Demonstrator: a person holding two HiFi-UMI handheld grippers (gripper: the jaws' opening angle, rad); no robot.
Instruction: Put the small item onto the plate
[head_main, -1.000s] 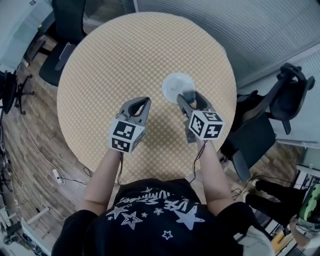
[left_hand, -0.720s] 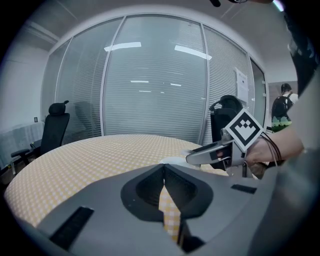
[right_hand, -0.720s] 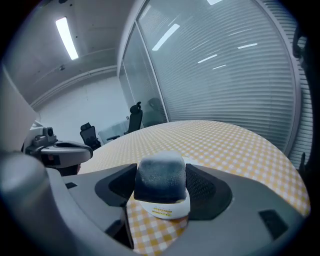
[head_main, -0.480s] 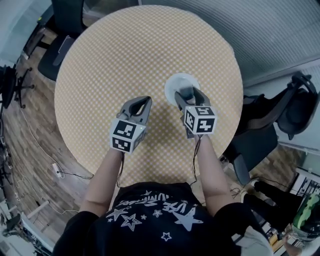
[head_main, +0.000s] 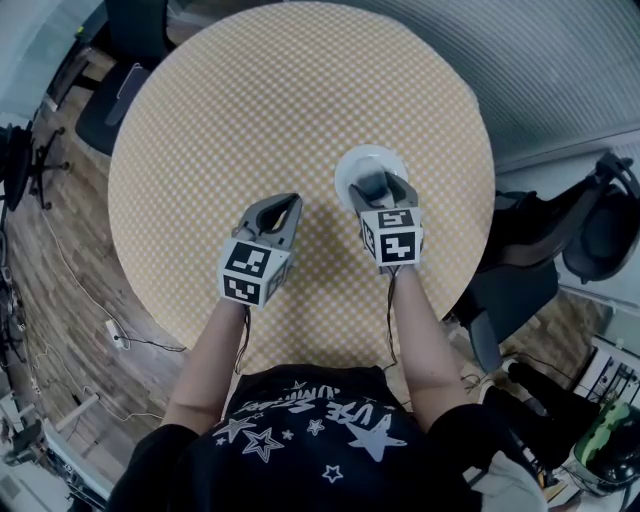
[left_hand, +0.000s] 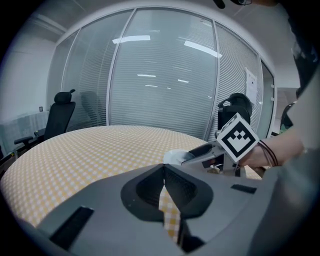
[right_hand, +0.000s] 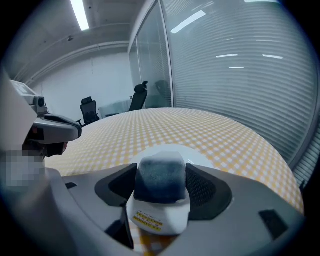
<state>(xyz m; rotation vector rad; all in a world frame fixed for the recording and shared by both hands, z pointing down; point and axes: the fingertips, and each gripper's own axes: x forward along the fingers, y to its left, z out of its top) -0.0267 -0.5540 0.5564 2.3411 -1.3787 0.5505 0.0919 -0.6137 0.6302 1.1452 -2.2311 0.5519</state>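
A white plate (head_main: 365, 160) lies on the right half of the round table with its yellow-checked cloth (head_main: 250, 110). My right gripper (head_main: 378, 186) hovers at the plate's near edge, shut on the small item (right_hand: 159, 187), a white packet with a dark grey top and a yellow label. In the right gripper view the plate (right_hand: 200, 159) shows just beyond the held item. My left gripper (head_main: 283, 202) rests left of the plate, shut with nothing between its fingertips (left_hand: 163, 168). The left gripper view also catches the right gripper (left_hand: 202, 151) over the plate (left_hand: 172, 157).
Black office chairs stand off the table's far left (head_main: 125, 70) and right (head_main: 600, 225). A glass wall with blinds (left_hand: 160, 75) runs behind the table. Cables trail on the wooden floor (head_main: 60, 290) at the left.
My right gripper has swung a little left with the item, so that it now points straight at the plate's near edge. The left gripper has stayed put.
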